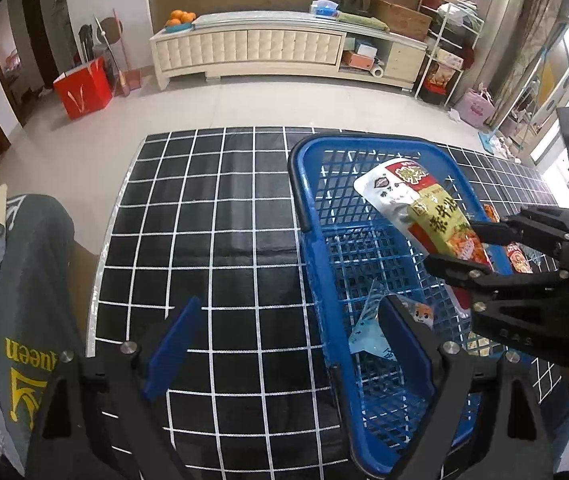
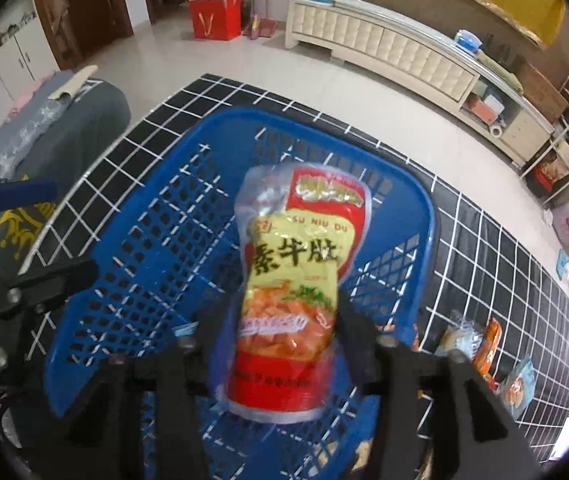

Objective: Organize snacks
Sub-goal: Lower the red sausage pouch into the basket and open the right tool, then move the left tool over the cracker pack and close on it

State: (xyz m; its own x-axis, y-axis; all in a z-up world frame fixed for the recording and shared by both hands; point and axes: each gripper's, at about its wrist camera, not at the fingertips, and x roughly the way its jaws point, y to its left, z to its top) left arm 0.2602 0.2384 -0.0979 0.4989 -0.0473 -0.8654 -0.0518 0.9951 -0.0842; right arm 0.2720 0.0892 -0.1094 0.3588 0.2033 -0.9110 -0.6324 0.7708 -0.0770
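Right gripper (image 2: 280,344) over the blue basket (image 2: 424,216), red-yellow snack pouch (image 2: 292,272) between its jaws; grip unclear, can't tell. Left gripper (image 1: 284,344) spread wide, empty, straddling basket's near-left rim. More snacks (image 2: 488,344) on the checked mat (image 2: 504,240), right edge.

Hidden or unclear, for your check

Your right gripper (image 2: 284,344) pads are blurred behind the snack pouch (image 2: 292,272); contact unreadable. Packets (image 2: 488,344) beyond the blue basket (image 2: 132,240) are too small to identify.

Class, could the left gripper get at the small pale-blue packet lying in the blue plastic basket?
Probably yes: the left gripper is open just above the small pale-blue packet in the blue plastic basket, with nothing covering it.
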